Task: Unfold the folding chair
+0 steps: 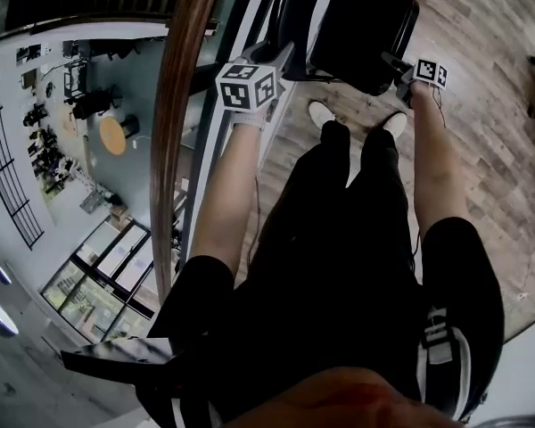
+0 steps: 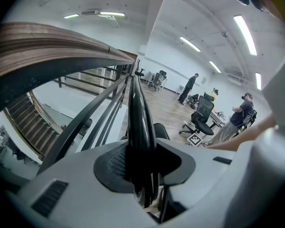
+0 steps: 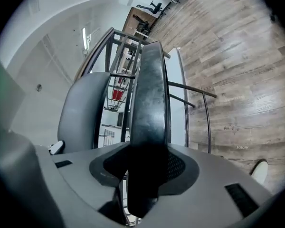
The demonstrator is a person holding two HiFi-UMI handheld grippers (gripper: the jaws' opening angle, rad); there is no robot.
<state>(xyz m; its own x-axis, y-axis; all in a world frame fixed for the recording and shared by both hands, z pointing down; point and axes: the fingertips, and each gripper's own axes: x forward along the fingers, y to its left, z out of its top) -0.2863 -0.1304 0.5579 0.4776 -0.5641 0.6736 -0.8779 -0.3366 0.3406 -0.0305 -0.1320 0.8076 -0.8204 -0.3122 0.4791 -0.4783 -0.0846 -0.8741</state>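
We are clamping the frame between the left gripper's jaws as an anchor. The right gripper is pinching the seat, likely to swing it open.

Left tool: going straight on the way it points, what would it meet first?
The glossy black chair tube clamped in the left tool runs along that line; beyond it, probably the black railing bars, though depth is unclear.
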